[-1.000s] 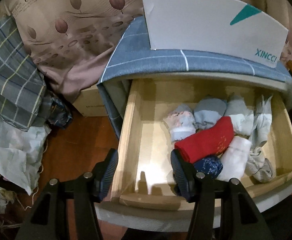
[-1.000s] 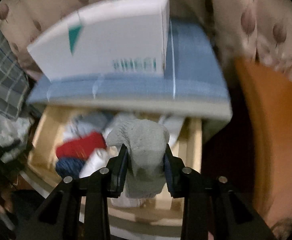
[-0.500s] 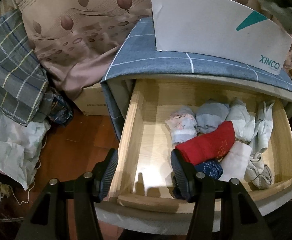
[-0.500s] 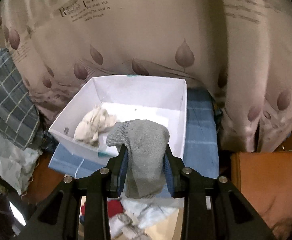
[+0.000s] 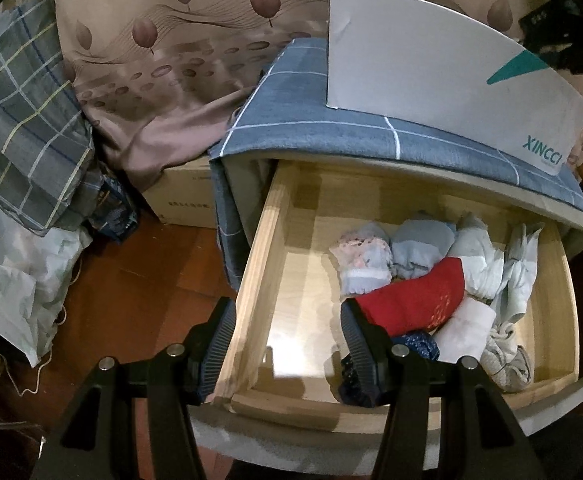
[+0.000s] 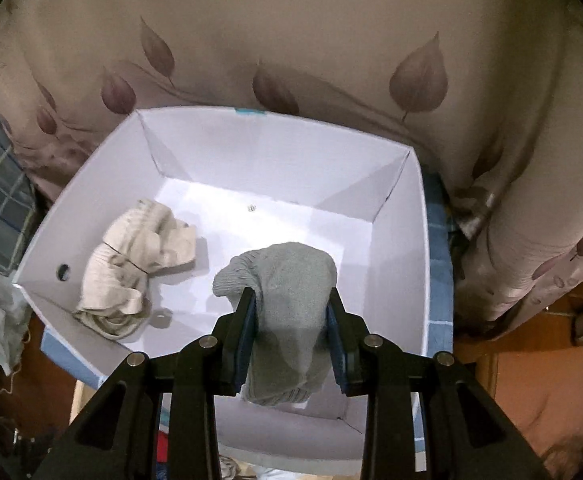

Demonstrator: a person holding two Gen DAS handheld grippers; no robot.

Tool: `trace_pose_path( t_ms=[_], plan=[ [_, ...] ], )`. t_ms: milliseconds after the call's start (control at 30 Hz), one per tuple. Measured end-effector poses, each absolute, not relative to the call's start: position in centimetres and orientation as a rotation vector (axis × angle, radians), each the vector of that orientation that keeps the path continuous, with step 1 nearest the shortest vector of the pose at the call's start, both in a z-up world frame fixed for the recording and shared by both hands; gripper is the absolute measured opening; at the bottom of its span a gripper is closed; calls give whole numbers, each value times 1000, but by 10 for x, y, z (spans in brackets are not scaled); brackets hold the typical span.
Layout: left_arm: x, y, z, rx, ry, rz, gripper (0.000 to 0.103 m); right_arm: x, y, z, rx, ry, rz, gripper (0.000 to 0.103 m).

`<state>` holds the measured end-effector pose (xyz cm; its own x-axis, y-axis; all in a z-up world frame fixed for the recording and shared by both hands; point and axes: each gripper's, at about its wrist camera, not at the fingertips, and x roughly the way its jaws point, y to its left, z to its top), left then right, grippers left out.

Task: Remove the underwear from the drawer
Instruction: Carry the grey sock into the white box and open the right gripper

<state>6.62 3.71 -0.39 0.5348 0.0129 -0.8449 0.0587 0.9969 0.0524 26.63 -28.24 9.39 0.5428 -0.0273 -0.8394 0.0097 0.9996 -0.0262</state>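
Leaf-patterned brown curtain hangs behind a low cabinet draped in blue checked cloth, with a white box standing on top. A second ago the right gripper was over the open drawer with its load; now it is up above the box, looking straight down into it. That suggests the carry is nearly done and only the drop remains. Its fingers are closed around a grey rolled garment, which hangs between them above the box floor and has not been let go.

Inside the box lies one crumpled beige garment on the left side; the rest of the floor is bare (so this looks like the second item to go in).

The drawer holds several more rolled pieces crowded to the right: a red one, a pale blue one, a pink-and-white one, white ones and a dark blue one. The left gripper hovers over the drawer's front left corner, fingers wide apart and holding nothing.
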Motion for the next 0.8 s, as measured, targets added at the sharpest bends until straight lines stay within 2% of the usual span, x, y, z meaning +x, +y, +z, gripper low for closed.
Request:
trace_pose_path(
  t_ms=[400,800],
  plan=[
    [67,37,-4,74,1008,-33,56,283,-275,64,-33,1060,-6,31],
    [67,36,-5,74,1006,-34,56,286,-273,56,-25,1096,-11,37]
  ],
)
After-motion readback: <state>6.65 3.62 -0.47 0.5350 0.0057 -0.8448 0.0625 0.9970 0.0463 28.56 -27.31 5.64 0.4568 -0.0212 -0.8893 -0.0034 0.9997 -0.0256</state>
